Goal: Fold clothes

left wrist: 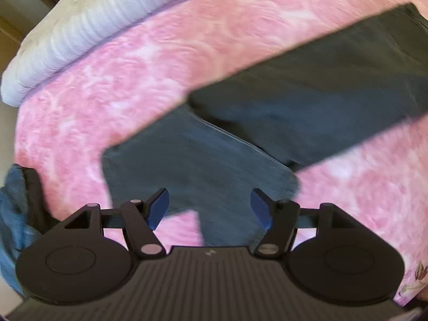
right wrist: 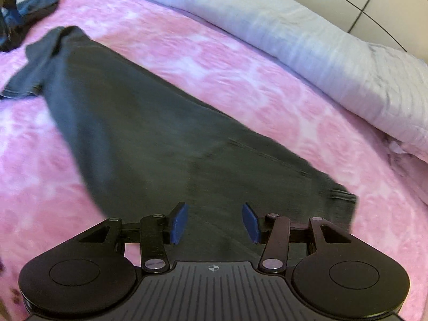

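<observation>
Both grippers, left (left wrist: 210,208) and right (right wrist: 214,223), hover fingers apart over the dark shirt (right wrist: 139,139) on the pink bed (right wrist: 240,80).

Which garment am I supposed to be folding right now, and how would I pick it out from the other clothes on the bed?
Start from the pink patterned bedspread, with the pale quilted blanket bunched along its far edge. The dark grey T-shirt lies spread long and flat across the middle, under both open grippers. Unlike the crumpled blue clothes heaped at the far corner, it is smoothed out, with a short sleeve sticking sideways.
</observation>
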`<state>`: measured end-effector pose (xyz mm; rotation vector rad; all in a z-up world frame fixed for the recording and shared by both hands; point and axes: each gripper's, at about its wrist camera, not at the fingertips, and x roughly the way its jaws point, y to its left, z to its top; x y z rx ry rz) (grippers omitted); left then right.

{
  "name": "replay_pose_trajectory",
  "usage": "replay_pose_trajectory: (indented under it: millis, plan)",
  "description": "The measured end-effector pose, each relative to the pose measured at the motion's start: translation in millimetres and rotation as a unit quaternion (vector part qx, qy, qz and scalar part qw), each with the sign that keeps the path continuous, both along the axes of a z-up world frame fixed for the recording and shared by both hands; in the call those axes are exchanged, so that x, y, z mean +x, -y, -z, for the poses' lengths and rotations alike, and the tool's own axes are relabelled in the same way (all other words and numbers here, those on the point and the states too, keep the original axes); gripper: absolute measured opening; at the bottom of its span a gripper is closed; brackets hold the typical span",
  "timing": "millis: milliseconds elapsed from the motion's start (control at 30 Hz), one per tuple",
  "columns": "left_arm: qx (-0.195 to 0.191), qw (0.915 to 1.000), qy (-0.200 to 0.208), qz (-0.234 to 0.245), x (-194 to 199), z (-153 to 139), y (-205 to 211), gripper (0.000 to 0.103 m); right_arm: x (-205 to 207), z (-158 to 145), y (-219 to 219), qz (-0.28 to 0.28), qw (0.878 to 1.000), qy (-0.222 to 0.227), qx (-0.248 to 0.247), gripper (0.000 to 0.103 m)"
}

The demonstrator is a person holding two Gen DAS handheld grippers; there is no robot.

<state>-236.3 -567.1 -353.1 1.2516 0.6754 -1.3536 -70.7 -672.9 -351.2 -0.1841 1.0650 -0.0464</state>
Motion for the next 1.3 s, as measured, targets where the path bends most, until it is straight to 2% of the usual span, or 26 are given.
replay_pose_trajectory:
  millis: [167,267,400,433,467,500,633,667,733,800,833,900,933,1000,1067,1233,1300]
  plan:
    - [-0.037,0.9986,-0.004,0.039,-46,55,-13,0.064,12,1,-51,0.009,1.000,-0.009,0.010,0.049]
    - [-0.057,0.9976,-0.028,0.026,-53,82,-12,0.064,22,0,-81,0.004,1.000,-0.012,-0.014,0.049]
    - [-0.070,0.9969,-0.018,0.031,-50,109,-9,0.067,41,5,-113,0.037,0.998,-0.036,-0.041,0.049]
    - [-0.078,0.9961,-0.021,0.035,-46,111,-10,0.062,46,5,-122,0.053,0.997,-0.041,-0.040,0.049]
    - [-0.086,0.9951,-0.022,0.043,-39,106,-13,0.029,51,6,-130,0.068,0.996,-0.045,-0.039,0.049]
    - [-0.091,0.9942,-0.030,0.049,-30,98,-17,0.014,56,6,-139,0.084,0.994,-0.050,-0.039,0.049]
    - [-0.137,0.9852,-0.102,0.013,52,33,-29,0.013,75,9,-179,0.077,0.992,-0.065,-0.068,0.049]
    - [-0.149,0.9816,-0.119,-0.010,83,16,-27,0.013,81,9,-189,0.068,0.993,-0.065,-0.074,0.049]
    - [-0.160,0.9764,-0.134,-0.056,138,4,-10,0.013,94,7,-205,0.050,0.994,-0.059,-0.075,0.049]
    - [-0.171,0.9688,-0.147,-0.102,193,-8,8,0.019,107,6,-219,0.035,0.995,-0.054,-0.077,0.049]
    - [-0.178,0.9648,-0.142,-0.132,214,-7,16,0.020,114,6,-224,0.029,0.995,-0.050,-0.077,0.049]
    - [-0.175,0.9567,-0.144,-0.182,252,1,27,0.042,126,8,-231,0.024,0.996,-0.048,-0.069,0.049]
    - [-0.174,0.9517,-0.145,-0.207,270,4,32,0.045,132,9,-234,0.021,0.997,-0.048,-0.064,0.049]
    - [-0.162,0.9384,-0.186,-0.242,293,15,30,0.048,140,13,-241,0.016,0.997,-0.046,-0.057,0.049]
    - [-0.147,0.9361,-0.202,-0.248,296,28,29,0.052,145,17,-248,0.011,0.997,-0.049,-0.051,0.049]
    - [-0.115,0.9533,-0.210,-0.184,277,65,29,0.052,145,31,-256,0.015,0.997,-0.068,-0.038,0.049]
    - [-0.109,0.9641,-0.193,-0.146,268,75,37,0.042,140,35,-256,0.021,0.996,-0.076,-0.038,0.049]
